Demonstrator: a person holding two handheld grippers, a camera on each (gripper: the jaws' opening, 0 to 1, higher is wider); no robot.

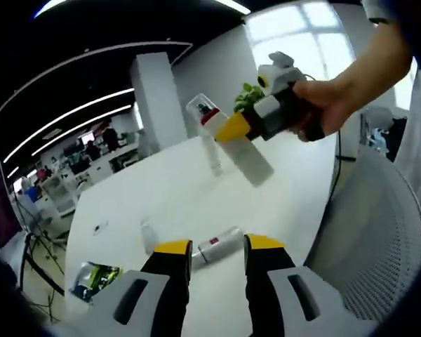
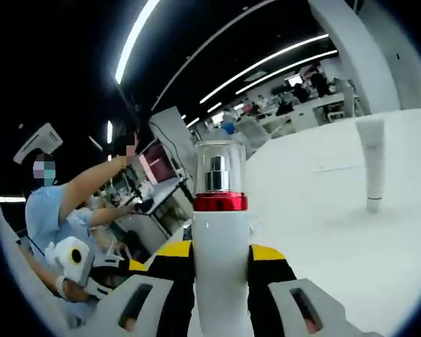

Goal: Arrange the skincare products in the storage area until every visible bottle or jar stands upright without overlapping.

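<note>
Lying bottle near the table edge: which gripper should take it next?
Left. The left gripper is open with the lying bottle just beyond its tips. The right gripper is shut on the pump bottle, held above the table.

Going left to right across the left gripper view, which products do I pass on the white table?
Small white bottle lying flat → white tube with red label lying flat → white tube standing upright → white pump bottle with red collar and clear cap, held tilted in the right gripper.

Left tool [image 1: 217, 254]: black jaws, yellow tips, grey housings behind. Right tool [image 2: 221, 254]: same black, yellow tips, grey body behind.
</note>
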